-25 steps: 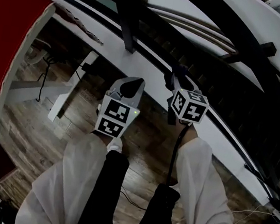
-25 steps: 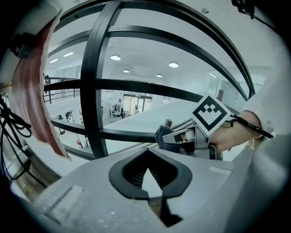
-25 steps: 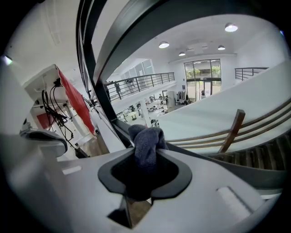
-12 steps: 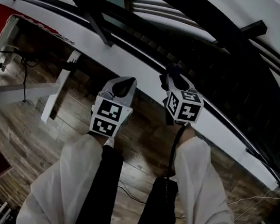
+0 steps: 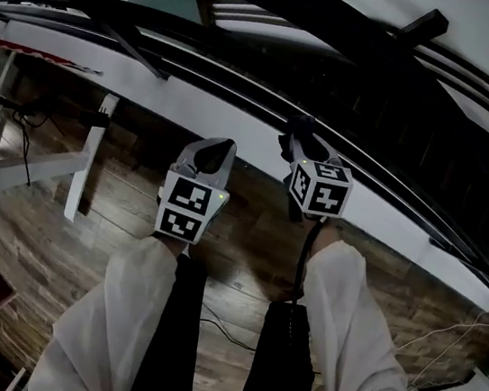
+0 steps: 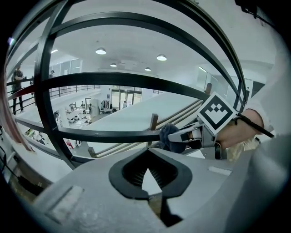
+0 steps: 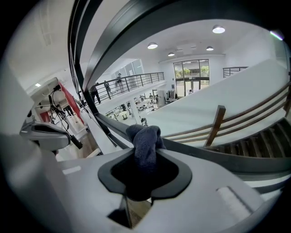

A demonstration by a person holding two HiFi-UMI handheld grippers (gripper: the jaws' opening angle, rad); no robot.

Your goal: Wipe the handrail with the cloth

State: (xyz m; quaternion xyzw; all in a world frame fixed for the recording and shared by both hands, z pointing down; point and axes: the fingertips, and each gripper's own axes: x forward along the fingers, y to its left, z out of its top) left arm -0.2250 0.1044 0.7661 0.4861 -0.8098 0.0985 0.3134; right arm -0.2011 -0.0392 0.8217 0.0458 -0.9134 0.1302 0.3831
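Cloth (image 7: 145, 139): dark grey-blue, bunched, clamped in right claw (image 7: 144, 176), touching handrail (image 7: 204, 152). Handrail: dark curved bar running behind the cloth.

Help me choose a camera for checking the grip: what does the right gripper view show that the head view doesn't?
Only the right gripper view shows the jaws closed on the cloth, with ceiling lights and a far balcony beyond. Only the head view shows the person's sleeves and the right gripper's marker cube. Both show the cloth at the dark handrail.
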